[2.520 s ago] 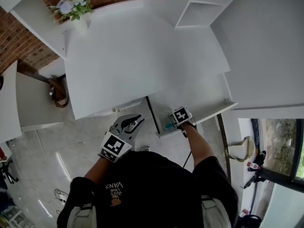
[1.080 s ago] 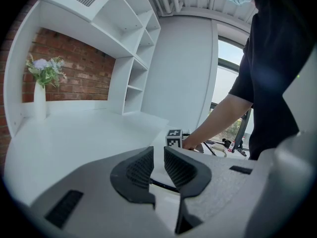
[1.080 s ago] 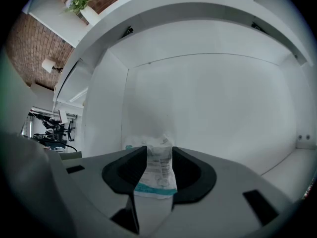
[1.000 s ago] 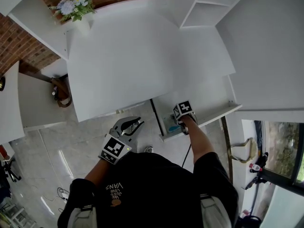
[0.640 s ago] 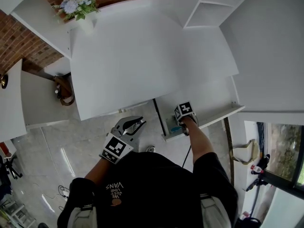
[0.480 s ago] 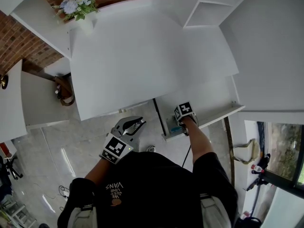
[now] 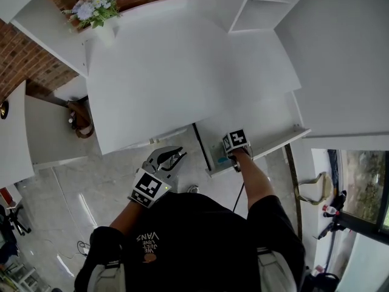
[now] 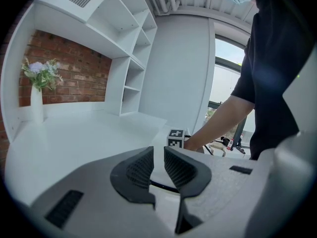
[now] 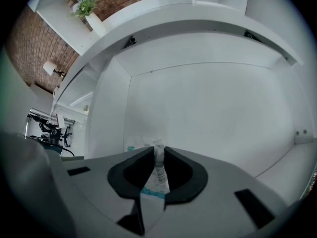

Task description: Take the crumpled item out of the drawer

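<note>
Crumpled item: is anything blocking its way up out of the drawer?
Nothing visible does. The right gripper has just been closing its jaws and pinches the crumpled item near the front of the open drawer, out from under the desktop. The way up looks open.

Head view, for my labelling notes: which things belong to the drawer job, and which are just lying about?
Job: drawer; crumpled item; right claw, jaws just closing, pinching the item.
Lying about: flower vase; wall shelves; left claw, idle.

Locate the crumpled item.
In the right gripper view, the crumpled item is pinched in the right tool, whose jaws have just been closing, inside the open drawer.
</note>
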### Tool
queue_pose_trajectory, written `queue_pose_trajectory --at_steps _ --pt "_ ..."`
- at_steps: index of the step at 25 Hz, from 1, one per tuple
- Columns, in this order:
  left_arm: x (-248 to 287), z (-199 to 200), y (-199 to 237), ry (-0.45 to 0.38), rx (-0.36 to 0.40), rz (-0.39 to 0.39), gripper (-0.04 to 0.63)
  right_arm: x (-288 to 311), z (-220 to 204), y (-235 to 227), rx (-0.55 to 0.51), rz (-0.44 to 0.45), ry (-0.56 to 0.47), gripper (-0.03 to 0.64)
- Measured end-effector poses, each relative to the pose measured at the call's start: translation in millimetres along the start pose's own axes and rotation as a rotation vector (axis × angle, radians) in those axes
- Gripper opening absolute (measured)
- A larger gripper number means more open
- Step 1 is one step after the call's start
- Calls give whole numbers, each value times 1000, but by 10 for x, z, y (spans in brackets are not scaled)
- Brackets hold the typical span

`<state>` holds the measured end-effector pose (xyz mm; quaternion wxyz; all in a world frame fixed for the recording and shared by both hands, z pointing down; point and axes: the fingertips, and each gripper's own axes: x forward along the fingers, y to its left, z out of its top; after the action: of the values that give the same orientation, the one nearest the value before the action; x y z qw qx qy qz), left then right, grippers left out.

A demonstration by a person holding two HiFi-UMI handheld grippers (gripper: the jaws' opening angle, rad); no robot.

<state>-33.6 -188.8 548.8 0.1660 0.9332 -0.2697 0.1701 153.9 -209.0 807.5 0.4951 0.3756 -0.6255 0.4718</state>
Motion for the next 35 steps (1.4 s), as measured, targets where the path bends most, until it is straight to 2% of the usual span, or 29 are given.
queue_pose_trajectory --at_steps 17,27,35 --pt "-31 44 -289 -32 40 -7 46 -661 102 12 36 -57 -293 52" --pt "-22 153 -542 -50 57 -7 44 -1477 -21 179 98 -82 -629 50" --pt "31 179 -939 -65 88 -41 37 -2151 -482 367 132 -88 -842 49"
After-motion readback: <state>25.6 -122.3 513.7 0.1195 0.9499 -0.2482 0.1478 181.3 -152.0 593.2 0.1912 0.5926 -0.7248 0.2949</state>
